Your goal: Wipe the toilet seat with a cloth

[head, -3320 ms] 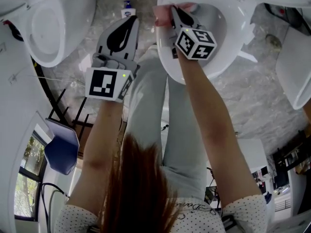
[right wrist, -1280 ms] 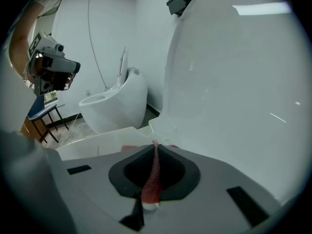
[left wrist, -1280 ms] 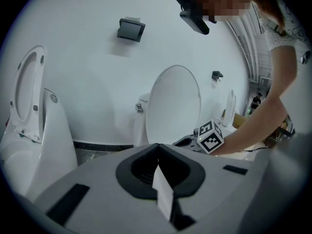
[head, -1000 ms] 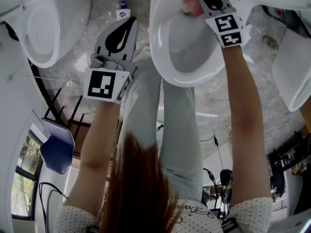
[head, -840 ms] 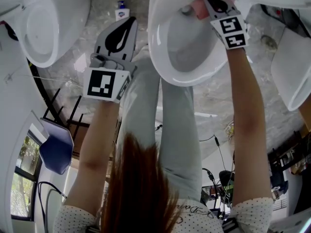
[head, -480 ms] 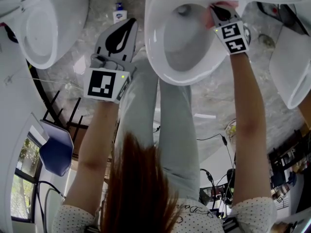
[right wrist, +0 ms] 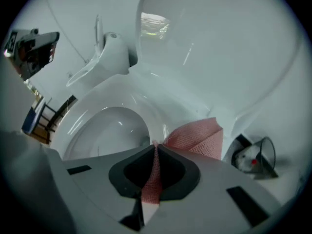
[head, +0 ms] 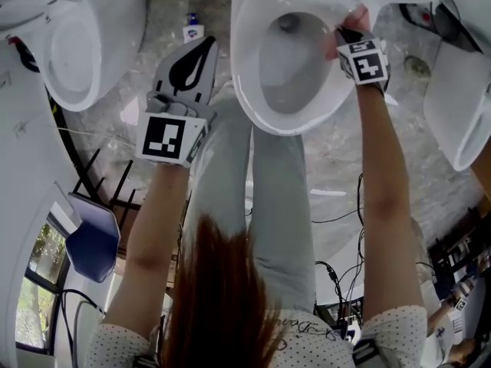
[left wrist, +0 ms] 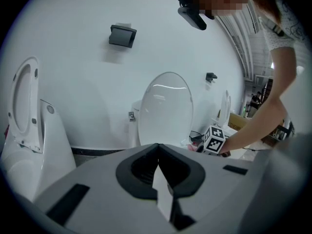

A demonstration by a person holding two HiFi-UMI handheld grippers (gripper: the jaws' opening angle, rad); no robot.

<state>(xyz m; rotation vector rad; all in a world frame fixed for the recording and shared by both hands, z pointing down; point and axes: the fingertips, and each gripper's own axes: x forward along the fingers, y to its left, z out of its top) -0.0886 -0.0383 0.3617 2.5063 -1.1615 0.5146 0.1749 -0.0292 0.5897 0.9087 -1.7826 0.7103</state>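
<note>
A white toilet with its lid up stands ahead of me. Its seat ring circles the bowl. My right gripper is at the right side of the seat, shut on a pink mesh cloth that lies pressed against the seat there. In the head view the cloth shows just beside the jaws. My left gripper hangs over the floor left of the toilet, jaws shut with nothing between them; in its own view the gripper faces the raised lid.
Another toilet stands at the left and a third at the right. A small bottle sits on the marble floor between the toilets. A blue seat and cables are behind me. A small dark holder stands right of the toilet.
My right gripper has carried the cloth from the seat's left front rim round the back to its right side. The left gripper has stayed put.
</note>
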